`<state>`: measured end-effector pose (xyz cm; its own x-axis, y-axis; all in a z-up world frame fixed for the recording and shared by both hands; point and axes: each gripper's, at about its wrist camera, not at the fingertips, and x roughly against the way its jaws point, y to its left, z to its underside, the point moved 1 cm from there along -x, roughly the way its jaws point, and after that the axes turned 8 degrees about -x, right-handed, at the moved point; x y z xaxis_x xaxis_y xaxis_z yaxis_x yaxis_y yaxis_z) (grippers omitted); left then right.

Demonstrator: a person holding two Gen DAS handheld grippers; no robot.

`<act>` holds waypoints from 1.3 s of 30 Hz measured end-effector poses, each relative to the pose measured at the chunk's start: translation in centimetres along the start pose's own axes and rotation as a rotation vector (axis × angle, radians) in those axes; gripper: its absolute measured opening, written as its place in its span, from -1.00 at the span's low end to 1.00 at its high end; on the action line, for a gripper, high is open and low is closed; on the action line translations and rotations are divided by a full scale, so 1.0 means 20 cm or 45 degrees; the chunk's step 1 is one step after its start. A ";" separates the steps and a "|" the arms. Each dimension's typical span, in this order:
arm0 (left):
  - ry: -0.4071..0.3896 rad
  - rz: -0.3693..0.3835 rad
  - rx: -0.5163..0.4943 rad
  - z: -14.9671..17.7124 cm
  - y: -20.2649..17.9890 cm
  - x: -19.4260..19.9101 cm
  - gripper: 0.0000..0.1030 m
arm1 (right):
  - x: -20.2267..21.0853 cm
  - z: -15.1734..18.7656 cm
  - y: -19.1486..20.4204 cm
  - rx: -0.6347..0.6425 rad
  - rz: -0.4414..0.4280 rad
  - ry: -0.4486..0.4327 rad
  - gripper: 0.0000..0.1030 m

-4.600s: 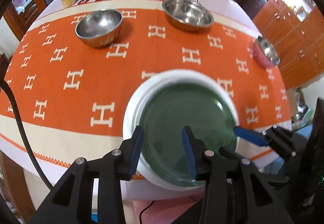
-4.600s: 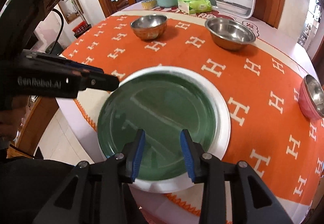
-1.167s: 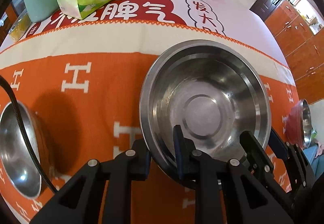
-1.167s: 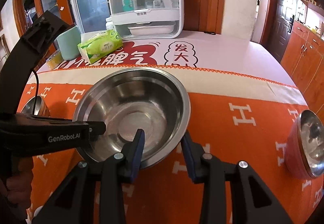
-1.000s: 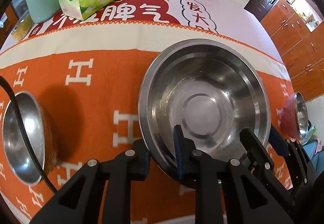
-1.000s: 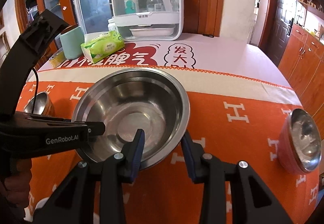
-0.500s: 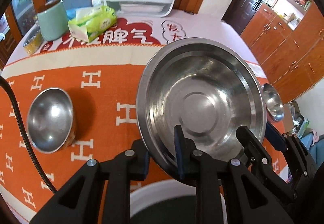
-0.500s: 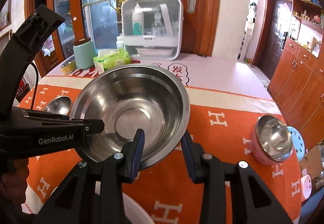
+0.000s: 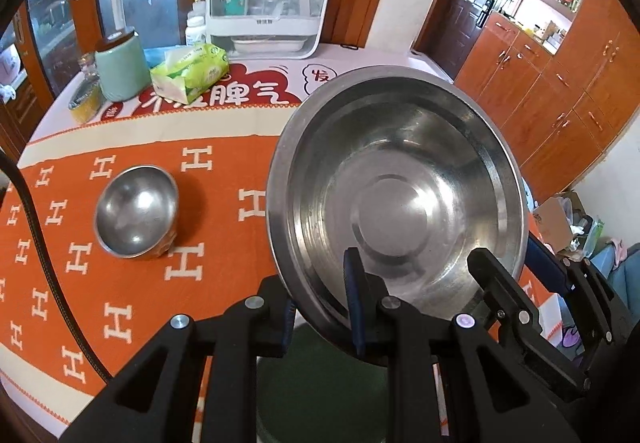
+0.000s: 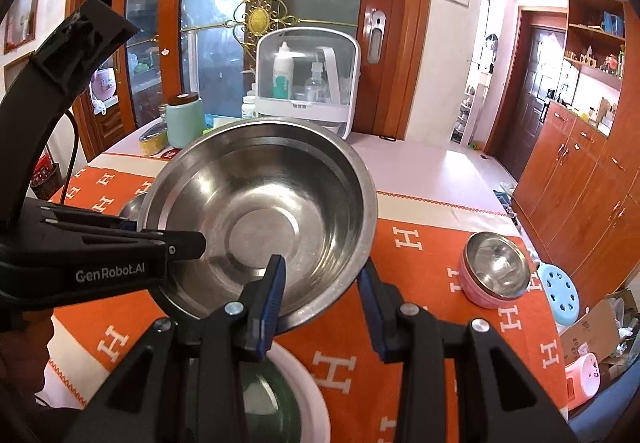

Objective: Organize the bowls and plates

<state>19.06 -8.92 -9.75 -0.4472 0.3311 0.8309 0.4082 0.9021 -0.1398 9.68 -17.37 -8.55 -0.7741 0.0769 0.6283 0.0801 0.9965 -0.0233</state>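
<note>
Steel mixing bowl [image 9: 396,211] hangs tilted above the orange tablecloth [image 9: 132,299], its near rim pinched between the narrow jaws of the left gripper [image 9: 320,313]. The right gripper [image 10: 322,301] straddles the bowl's right rim, apparently clamped. Below sits the green plate [image 10: 266,403] on a white plate [image 10: 310,399].

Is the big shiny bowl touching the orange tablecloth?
Apart. In the right wrist view the big steel bowl hangs above the orange tablecloth, with cloth and plate rim showing beneath it.
</note>
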 end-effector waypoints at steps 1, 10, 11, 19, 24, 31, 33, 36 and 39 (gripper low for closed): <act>-0.004 -0.006 -0.010 0.02 0.00 0.02 -0.62 | 0.02 0.01 0.01 0.001 -0.001 -0.002 -0.28; -0.013 -0.029 -0.022 0.22 0.12 0.22 -0.62 | 0.18 0.12 0.21 0.016 -0.030 0.014 -0.28; -0.013 -0.034 -0.018 0.25 0.14 0.24 -0.62 | 0.19 0.13 0.23 0.018 -0.036 0.016 -0.28; 0.007 -0.064 -0.008 0.45 0.30 0.37 -0.62 | 0.26 0.25 0.43 0.034 -0.089 0.043 -0.28; 0.040 -0.085 0.052 0.57 0.42 0.41 -0.61 | 0.26 0.31 0.56 0.066 -0.140 0.075 -0.28; 0.105 -0.109 0.147 0.73 0.58 0.41 -0.61 | 0.24 0.38 0.71 0.112 -0.216 0.144 -0.28; 0.127 -0.116 0.170 0.76 0.61 0.40 -0.61 | 0.22 0.40 0.74 0.120 -0.231 0.169 -0.28; 0.161 -0.126 0.204 0.82 0.66 0.38 -0.61 | 0.19 0.44 0.81 0.134 -0.261 0.215 -0.28; 0.203 -0.136 0.243 0.88 0.72 0.35 -0.61 | 0.17 0.48 0.86 0.147 -0.281 0.249 -0.28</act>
<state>7.76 11.28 -15.38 -0.3423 0.1972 0.9187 0.2017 0.9704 -0.1332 2.38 0.32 -14.26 -0.6286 -0.1377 0.7654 -0.1565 0.9865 0.0490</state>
